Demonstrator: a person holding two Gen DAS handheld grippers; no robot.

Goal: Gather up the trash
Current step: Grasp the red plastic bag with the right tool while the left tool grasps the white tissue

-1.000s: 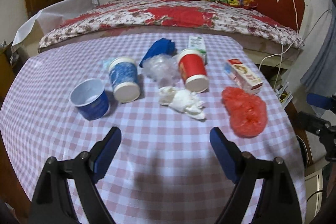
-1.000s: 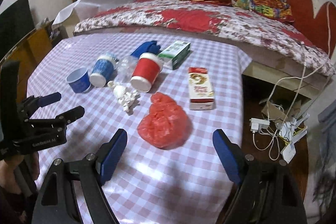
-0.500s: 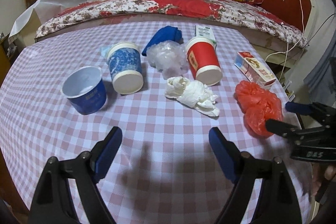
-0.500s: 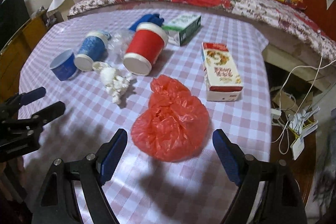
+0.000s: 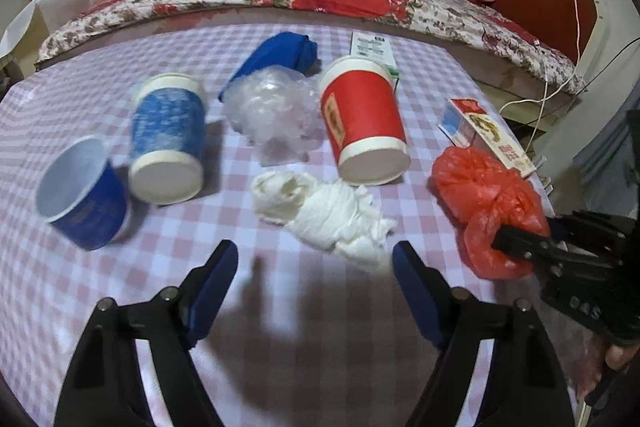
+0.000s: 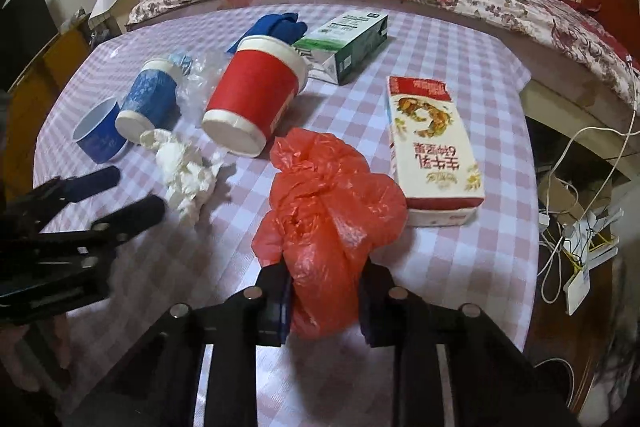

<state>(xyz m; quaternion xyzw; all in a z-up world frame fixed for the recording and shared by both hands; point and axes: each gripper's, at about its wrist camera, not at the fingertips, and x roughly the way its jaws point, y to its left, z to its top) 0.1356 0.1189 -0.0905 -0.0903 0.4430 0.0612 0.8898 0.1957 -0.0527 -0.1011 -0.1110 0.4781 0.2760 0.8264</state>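
Right wrist view: right gripper [image 6: 324, 301] has just been closing and now pinches the red plastic bag [image 6: 328, 211] beside the milk carton [image 6: 432, 147]. Left gripper [image 5: 314, 285] hangs wide, empty. Cups and tissue are still uncollected, so it's early.

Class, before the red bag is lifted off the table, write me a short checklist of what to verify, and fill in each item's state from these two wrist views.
1. Right gripper pinches the red bag: ok; its jaws have just been closing and the bag's near end is bunched between them.
2. Whole bag gathered in the grip: not ok; most of it lies on the table beyond the jaws.
3. Carton clear of the bag: cannot tell; they sit very close.
4. Red cup clear of the bag: ok, a gap shows.
5. Left gripper free: ok; open, nothing between its fingers, just short of the tissue.
6. Bag closed or empty: cannot tell.
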